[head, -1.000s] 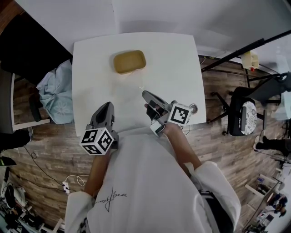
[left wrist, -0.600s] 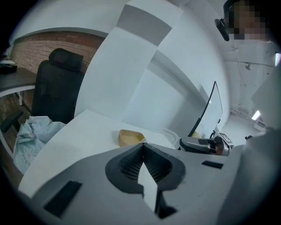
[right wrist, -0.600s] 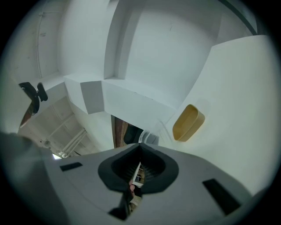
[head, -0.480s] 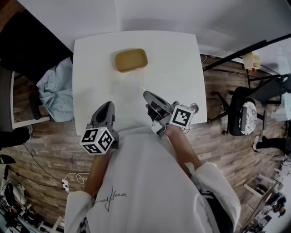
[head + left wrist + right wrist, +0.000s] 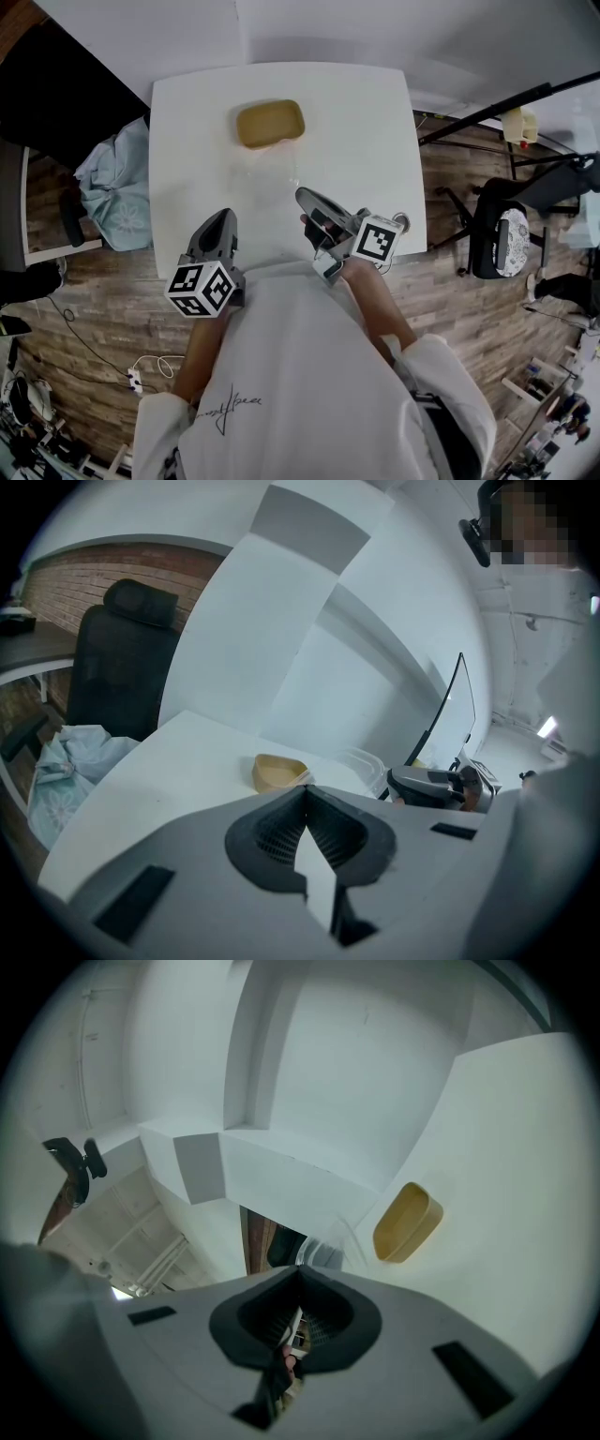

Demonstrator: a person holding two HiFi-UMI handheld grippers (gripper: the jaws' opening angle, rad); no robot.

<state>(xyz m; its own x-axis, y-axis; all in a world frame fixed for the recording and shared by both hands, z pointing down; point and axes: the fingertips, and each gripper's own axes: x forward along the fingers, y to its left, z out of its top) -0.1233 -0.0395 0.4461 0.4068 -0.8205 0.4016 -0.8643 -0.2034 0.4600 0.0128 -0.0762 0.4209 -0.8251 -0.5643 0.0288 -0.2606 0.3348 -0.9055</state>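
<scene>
A shallow tan tray (image 5: 270, 124) lies at the far middle of the white table (image 5: 366, 122). A clear plastic container (image 5: 264, 175) sits just in front of it, faint against the tabletop. My left gripper (image 5: 223, 216) hovers over the table's near edge, shut and empty, pointing toward the tan tray (image 5: 277, 772) and the clear container (image 5: 366, 764). My right gripper (image 5: 302, 194) is also shut with nothing in it, rolled onto its side to the right of the left one. From its camera the right gripper (image 5: 300, 1271) faces the tray (image 5: 406, 1222). The left gripper (image 5: 305, 789) view shows the right gripper (image 5: 433, 785) at its right.
A black office chair (image 5: 122, 658) and a crumpled light blue cloth (image 5: 112, 187) stand left of the table. A black stand pole (image 5: 487, 105) and a second chair (image 5: 502, 234) are on the wooden floor to the right. A white wall rises behind the table.
The right gripper has shifted slightly to the right. The left gripper, the tray and the clear container stay where they were.
</scene>
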